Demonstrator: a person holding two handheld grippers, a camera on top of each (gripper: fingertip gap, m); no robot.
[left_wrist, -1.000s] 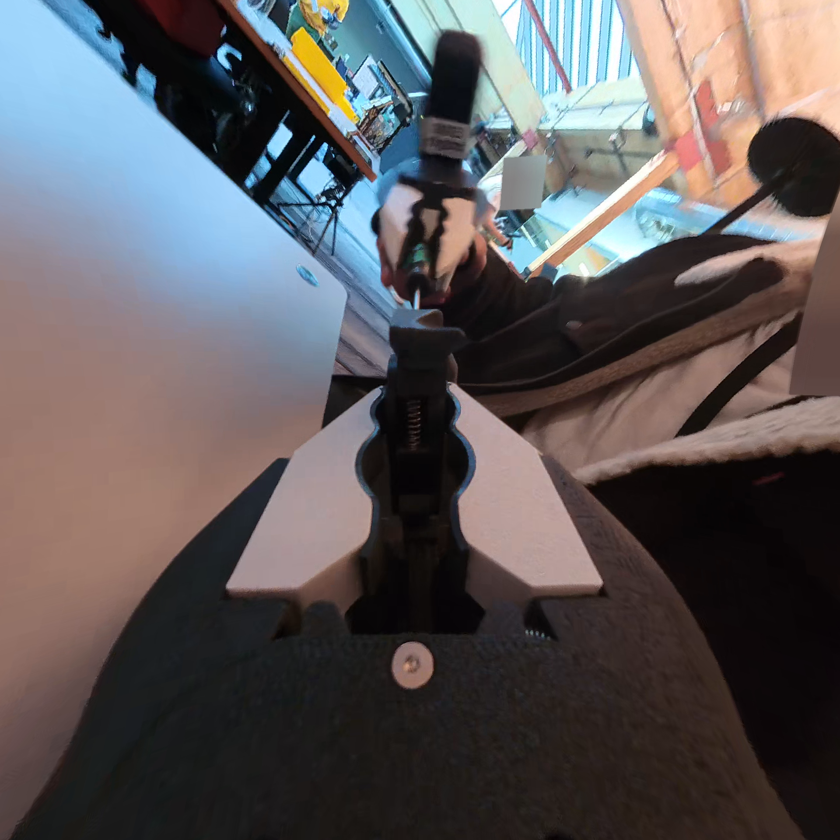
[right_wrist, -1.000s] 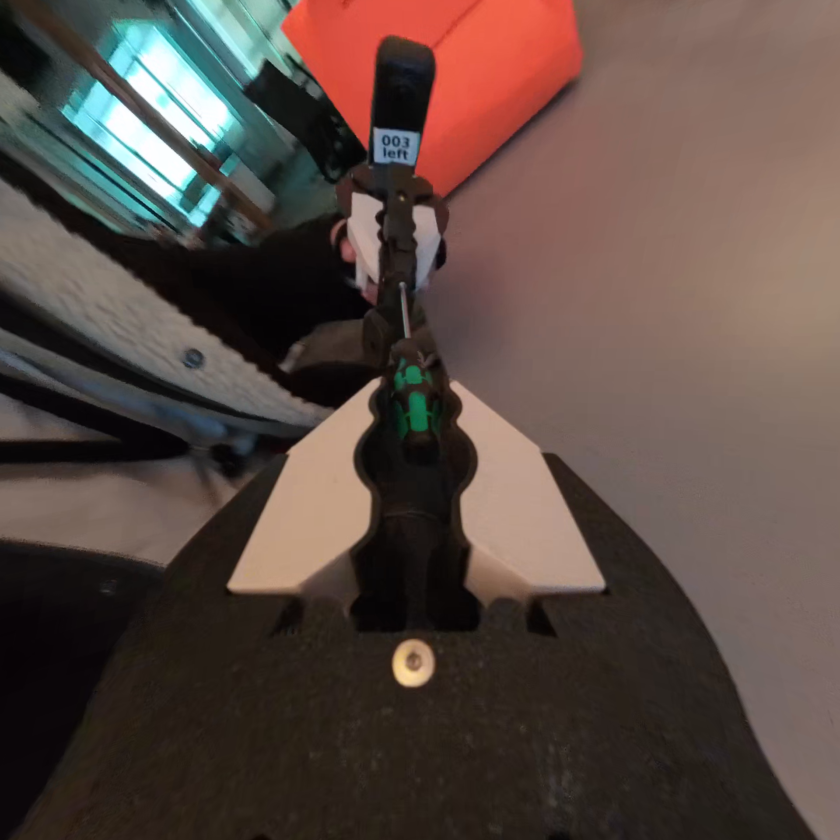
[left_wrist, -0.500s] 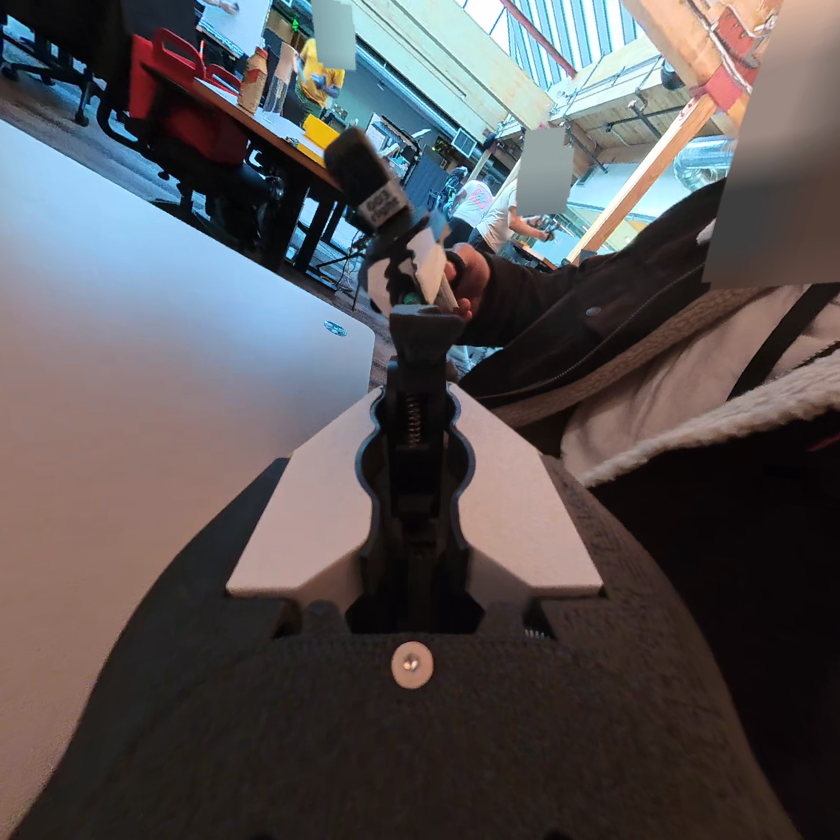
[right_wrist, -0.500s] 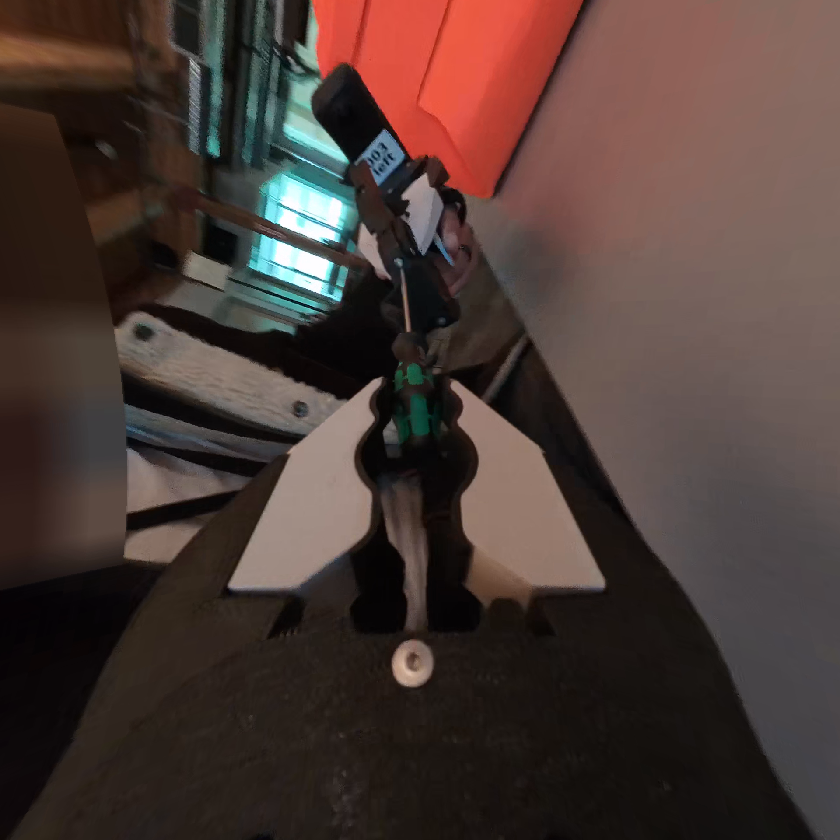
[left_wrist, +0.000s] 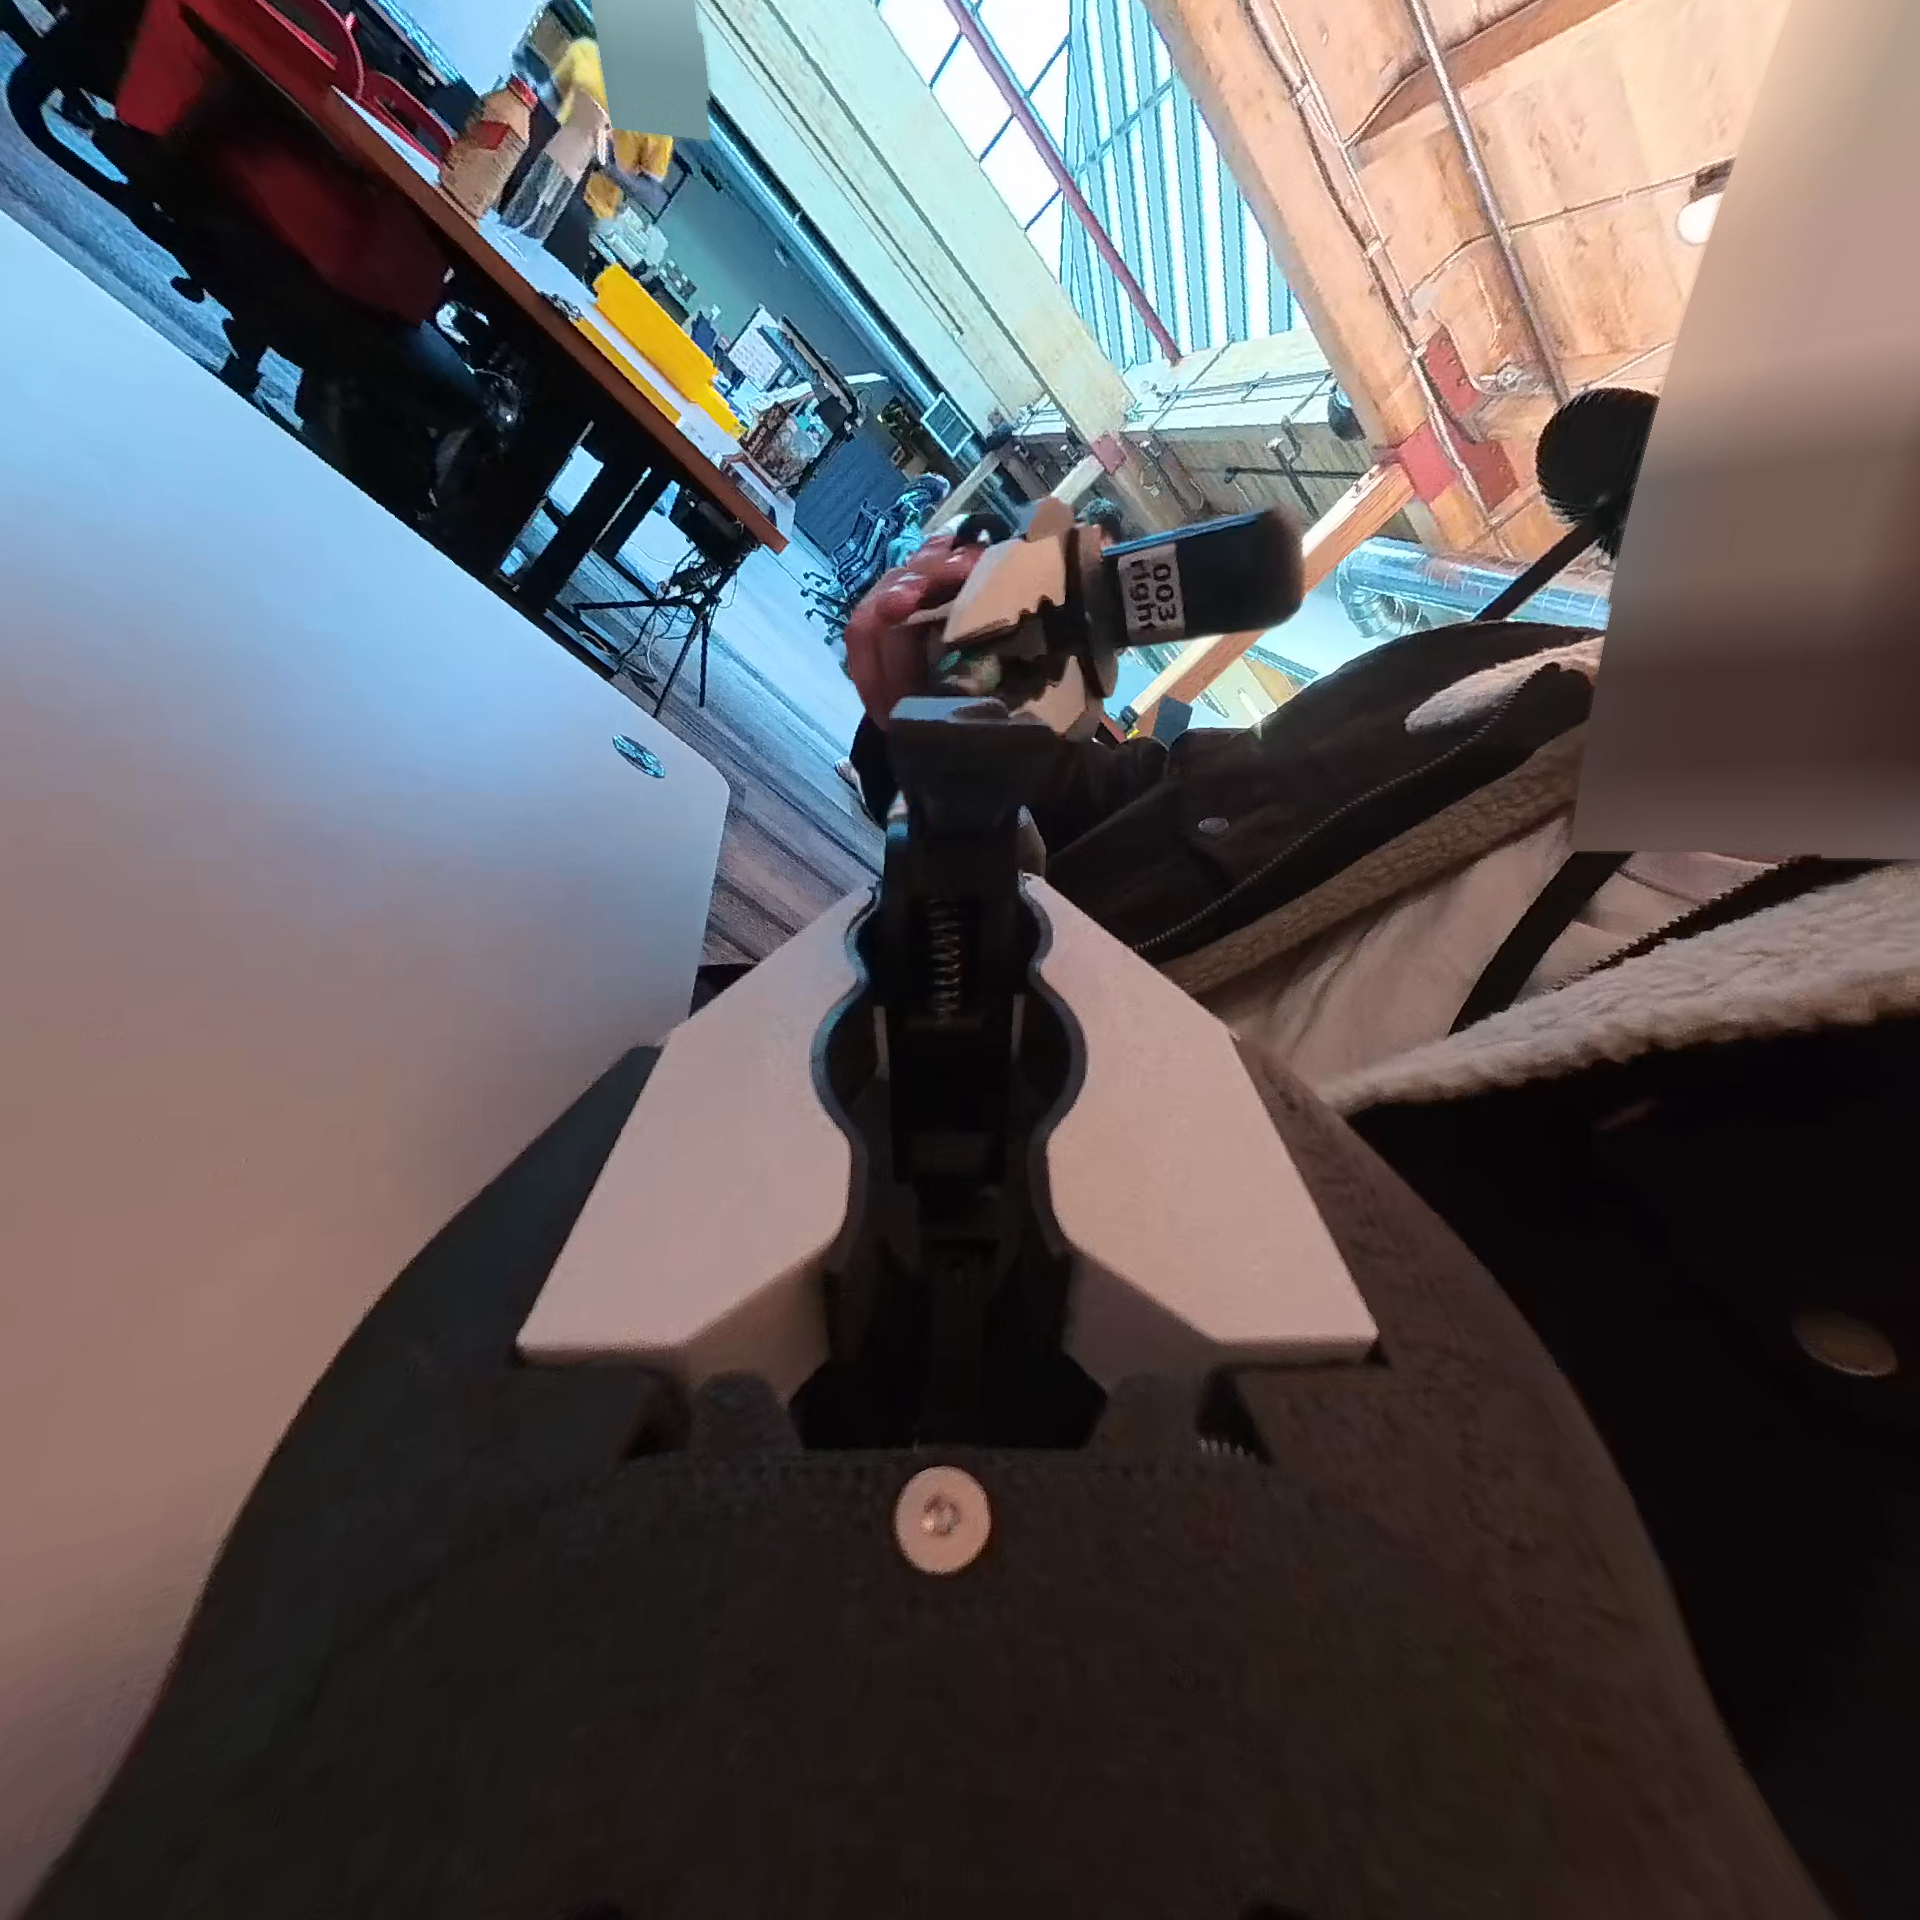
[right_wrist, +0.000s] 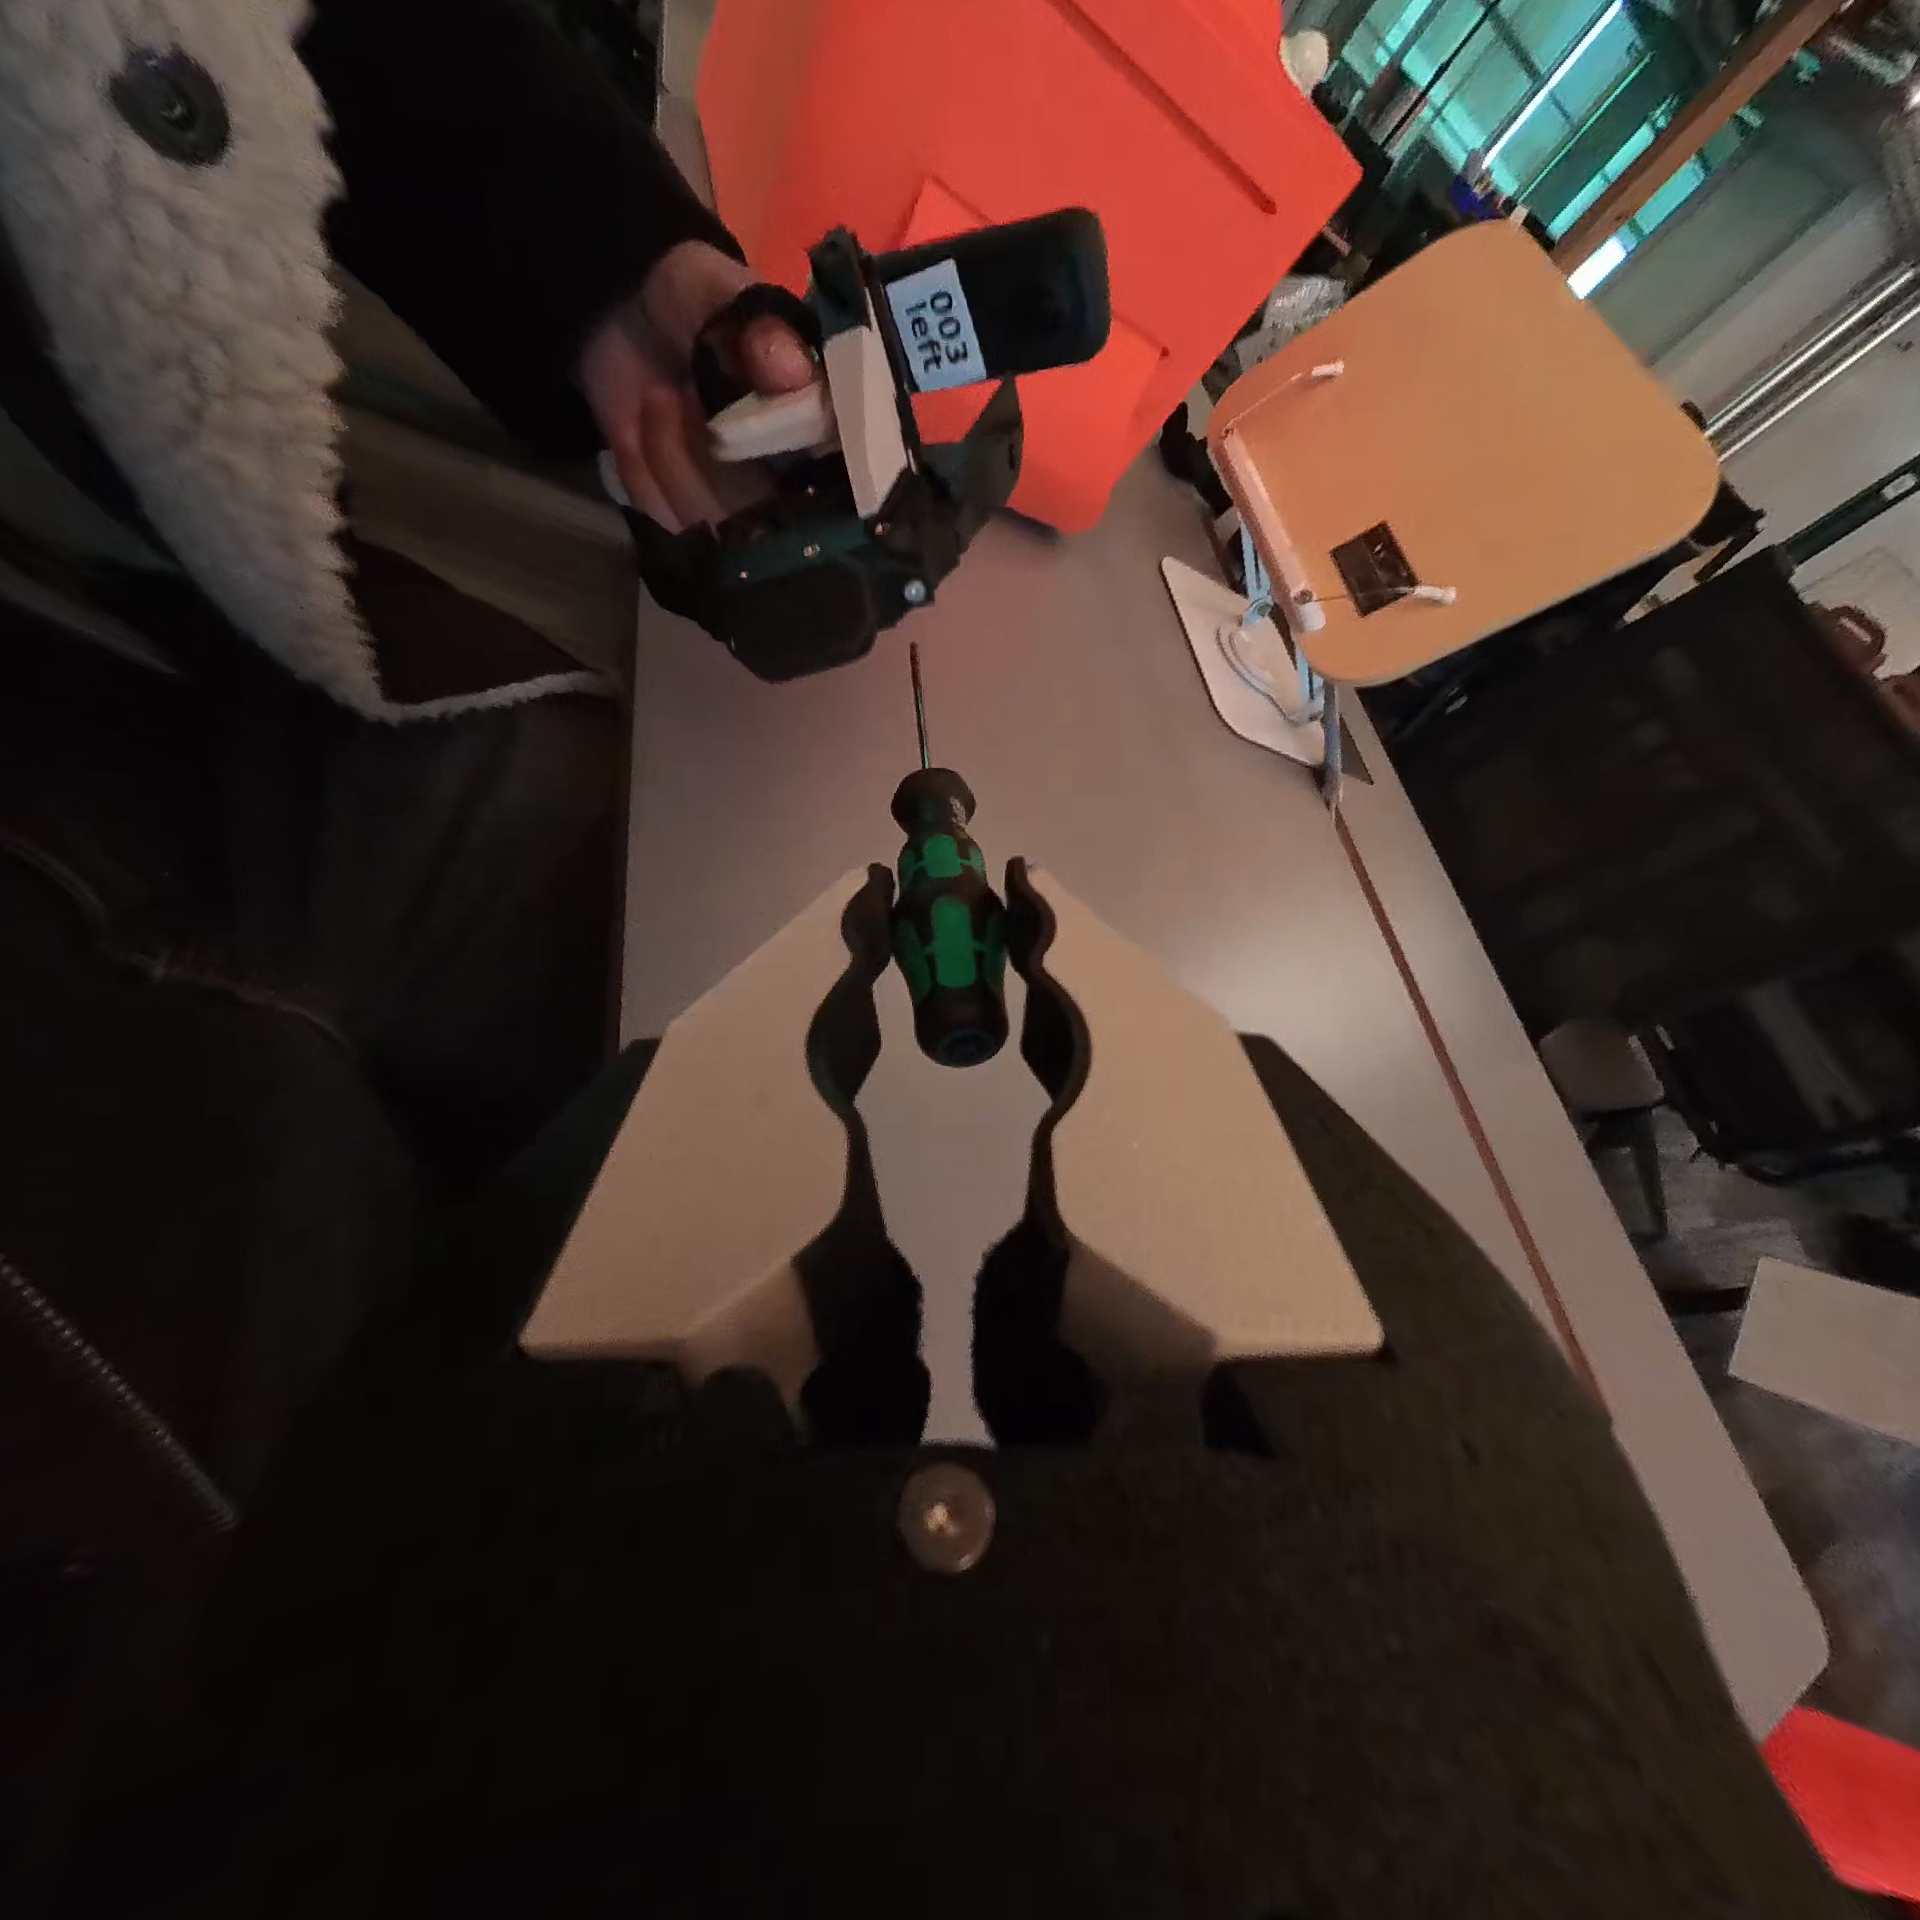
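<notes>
Green-and-black screwdriver (right_wrist: 948, 935) sits gripped by its handle in the right tongs (right_wrist: 951, 914), above the desk (right_wrist: 1091, 748); stiff, light, thin shaft exposed. Left tongs (left_wrist: 951, 925) clamp a black spring clamp (left_wrist: 956, 790), rigid and springy

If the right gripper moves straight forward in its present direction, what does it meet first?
Probably the left gripper: the shaft of the screwdriver held by the right gripper points at its dark underside, with a small gap between. Depth is unclear.
</notes>
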